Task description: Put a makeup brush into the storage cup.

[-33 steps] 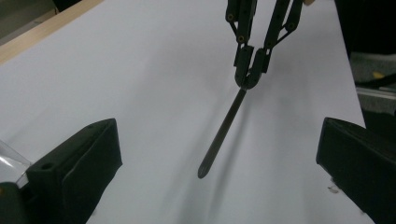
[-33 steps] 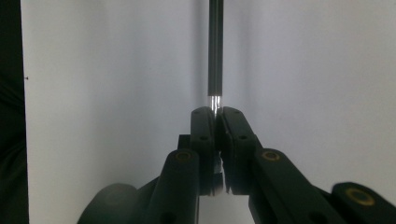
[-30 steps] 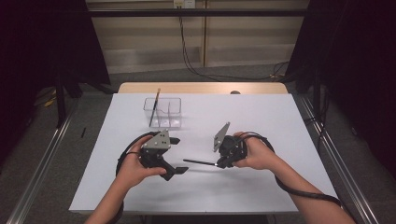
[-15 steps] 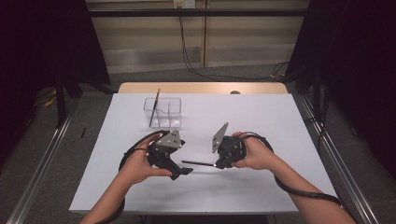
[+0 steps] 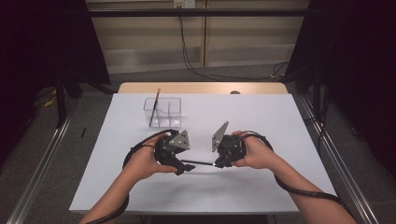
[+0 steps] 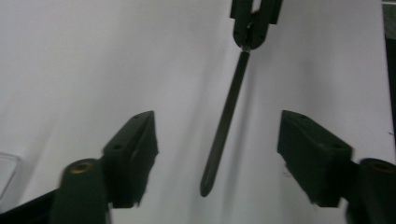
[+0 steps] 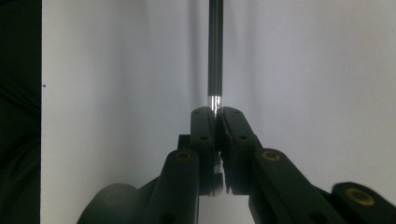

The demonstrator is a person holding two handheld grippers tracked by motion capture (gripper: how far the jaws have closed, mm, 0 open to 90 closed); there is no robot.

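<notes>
- Grip, right side: my right gripper [image 5: 217, 163] is clamped on one end of a thin black rod-shaped brush handle [image 5: 200, 163]; in the right gripper view the pads [image 7: 204, 126] pinch it just below a short silvery band, and the handle [image 7: 215, 46] runs straight away from them.
- Left side: my left gripper [image 5: 183, 167] has just been closing its jaws, with the free end of the handle [image 6: 224, 126] between them. In the left gripper view neither pad [image 6: 133, 149] touches it; a clear gap stands on both sides.
- Position: the handle lies roughly level, just above the white tabletop [image 5: 261, 121], bridging my two grippers at the near middle of the table.
- Background: a clear plastic divided box [image 5: 162, 112] stands farther back on the table, well apart from my hands, with a slim brown-handled brush [image 5: 154, 108] leaning upright in its left part.
</notes>
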